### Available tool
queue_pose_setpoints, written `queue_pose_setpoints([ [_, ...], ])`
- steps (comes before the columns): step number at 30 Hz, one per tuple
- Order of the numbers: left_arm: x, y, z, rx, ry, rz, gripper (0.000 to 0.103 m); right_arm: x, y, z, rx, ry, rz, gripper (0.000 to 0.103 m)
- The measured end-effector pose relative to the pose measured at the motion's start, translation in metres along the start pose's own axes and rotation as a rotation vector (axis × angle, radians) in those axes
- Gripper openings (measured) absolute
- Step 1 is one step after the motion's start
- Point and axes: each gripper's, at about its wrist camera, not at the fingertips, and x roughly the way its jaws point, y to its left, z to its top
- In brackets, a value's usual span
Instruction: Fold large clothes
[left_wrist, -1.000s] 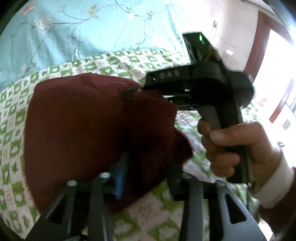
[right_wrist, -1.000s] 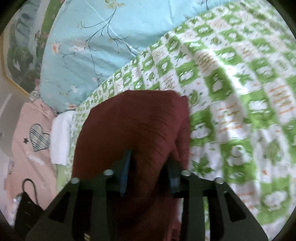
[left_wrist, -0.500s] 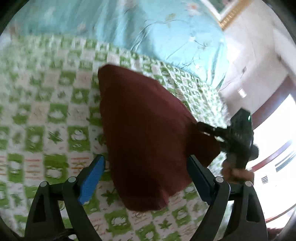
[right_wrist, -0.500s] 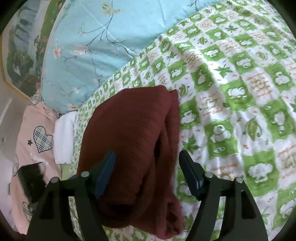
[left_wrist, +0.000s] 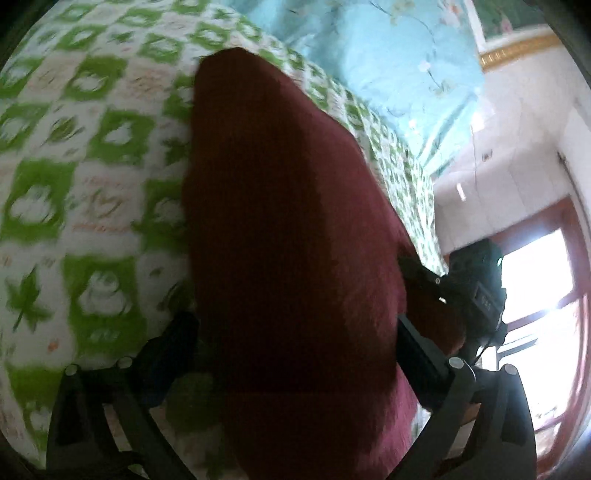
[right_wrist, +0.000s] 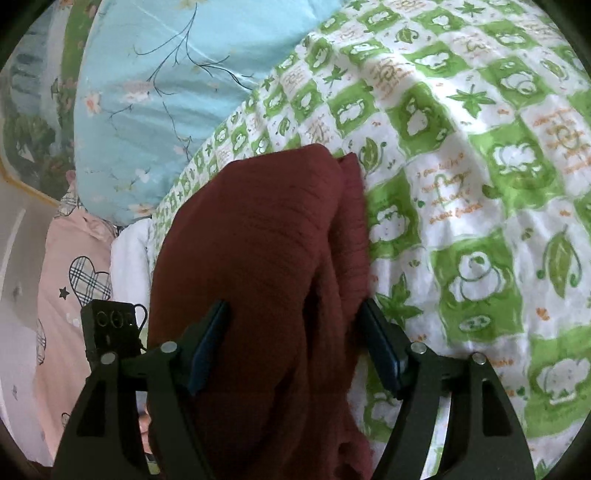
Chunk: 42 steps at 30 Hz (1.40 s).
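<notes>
The dark red garment (right_wrist: 258, 258) lies folded into a long, thick bundle on the green-and-white checked bedspread (right_wrist: 480, 184), its far end pointing toward the light blue floral quilt (right_wrist: 166, 92) at the head of the bed. From my right wrist camera I read a ribbed or crinkled weave and several stacked layers along its right edge, so I judge it soft, limp and fairly bulky, not slippery, and liable to sag or slide apart if lifted by one layer only. My right gripper (right_wrist: 295, 347) has its jaws spread wide, one blue pad on each side of the near end of the bundle, gripping nothing. My left gripper (left_wrist: 295, 354) is likewise spread, the cloth lying between its fingers without being pinched; that view is blurred, so I cannot tell whether the pads touch the fabric. If I take hold again, I would pinch through all the layers at a near corner or along the folded edge, one claw per side, to keep the stack together. Beyond the bundle, a pink heart-patterned cloth (right_wrist: 74, 277) and something white (right_wrist: 129, 258) sit at the bed's left edge, and a window (left_wrist: 546, 295) glares on the left camera's right side.
</notes>
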Motion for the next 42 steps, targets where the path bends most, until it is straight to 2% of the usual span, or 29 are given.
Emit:
queue_pose_setpoints([
  [1, 0.006, -0.004, 0.002, 0.025, 0.013, 0.009, 0.090, 0.003, 0.003, 0.000, -0.010, 0.011, -0.005, 0.071],
  [3, 0.014, -0.010, 0.002, 0.049, 0.029, 0.032, 0.076, 0.009, 0.004, -0.001, -0.015, 0.034, -0.008, 0.060],
  [5, 0.013, -0.016, 0.001, 0.075, 0.006, 0.044, 0.067, 0.010, 0.002, -0.003, 0.017, 0.042, 0.029, 0.043],
  [7, 0.004, -0.019, -0.003, 0.085, -0.021, 0.040, 0.055, 0.004, 0.007, -0.008, 0.021, 0.023, 0.066, 0.038],
  [9, -0.011, -0.023, -0.009, 0.089, -0.047, 0.031, 0.052, -0.002, 0.022, -0.016, -0.005, -0.004, 0.071, 0.036],
  [12, -0.041, -0.030, -0.024, 0.114, -0.086, 0.046, 0.052, -0.004, 0.049, -0.033, -0.048, -0.008, 0.090, 0.035],
  [16, -0.105, -0.020, -0.056, 0.127, -0.138, 0.077, 0.052, 0.009, 0.084, -0.064, -0.072, 0.017, 0.206, 0.035],
  [23, -0.187, 0.017, -0.100, 0.096, -0.170, 0.183, 0.052, 0.069, 0.133, -0.110, -0.091, 0.128, 0.331, 0.035],
  [25, -0.197, 0.036, -0.115, 0.065, -0.167, 0.199, 0.053, 0.086, 0.137, -0.122, -0.091, 0.165, 0.319, 0.035],
  [27, -0.196, 0.058, -0.126, 0.015, -0.144, 0.210, 0.057, 0.098, 0.135, -0.131, -0.097, 0.188, 0.271, 0.037],
  [29, -0.192, 0.076, -0.137, -0.034, -0.142, 0.218, 0.066, 0.101, 0.136, -0.135, -0.113, 0.182, 0.256, 0.042],
  [31, -0.197, 0.084, -0.143, -0.074, -0.171, 0.194, 0.072, 0.098, 0.138, -0.137, -0.123, 0.177, 0.240, 0.048],
  [33, -0.203, 0.085, -0.147, -0.090, -0.192, 0.206, 0.077, 0.095, 0.141, -0.138, -0.138, 0.174, 0.211, 0.051],
  [37, -0.229, 0.085, -0.162, -0.102, -0.225, 0.245, 0.077, 0.077, 0.147, -0.139, -0.149, 0.140, 0.142, 0.061],
  [42, -0.268, 0.067, -0.183, -0.045, -0.326, 0.320, 0.077, 0.040, 0.144, -0.142, -0.135, 0.043, 0.131, 0.061],
])
